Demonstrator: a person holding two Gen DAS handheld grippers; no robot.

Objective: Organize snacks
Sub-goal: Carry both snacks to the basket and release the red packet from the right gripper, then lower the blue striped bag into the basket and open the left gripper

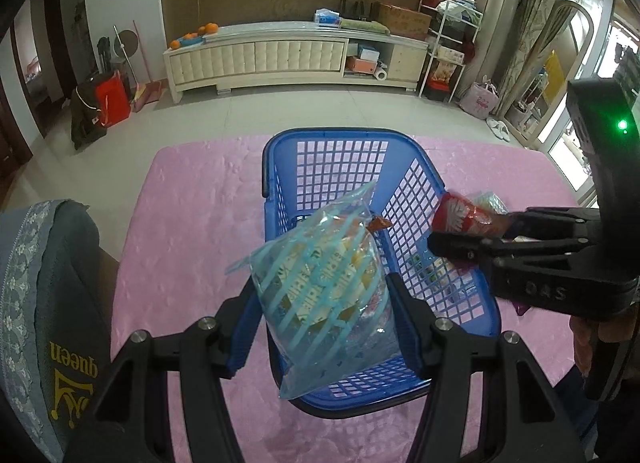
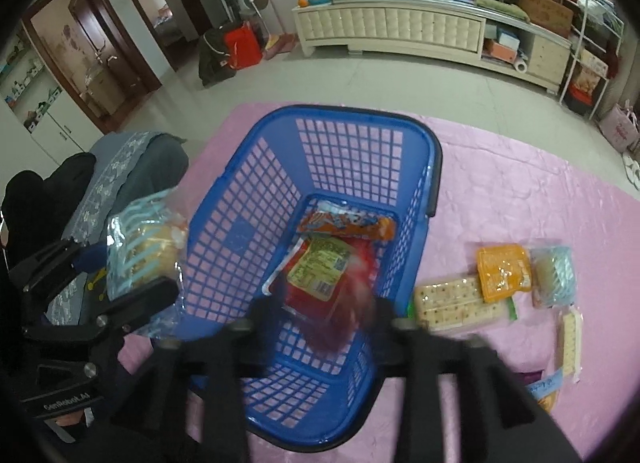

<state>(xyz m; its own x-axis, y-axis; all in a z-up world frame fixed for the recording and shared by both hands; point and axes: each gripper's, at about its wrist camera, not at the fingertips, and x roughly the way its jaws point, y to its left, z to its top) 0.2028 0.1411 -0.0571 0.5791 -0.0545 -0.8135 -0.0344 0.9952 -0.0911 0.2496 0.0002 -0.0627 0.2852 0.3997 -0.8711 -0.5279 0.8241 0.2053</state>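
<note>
We hold the soft, crinkly blue-striped bag [image 1: 320, 283] by its sides w/ left gripper [image 1: 324, 327] over the basket [image 2: 434, 151] — right gripper [image 2: 328, 309] sprung open, red pack [image 2: 320, 283] loose between its jaws — light stuff, slippery film

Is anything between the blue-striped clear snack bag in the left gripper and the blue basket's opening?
Nothing visible blocks it. The striped clear snack bag, held in the left gripper, hangs over the open blue plastic mesh basket. Only the red packet at the right gripper is over the same opening.
</note>
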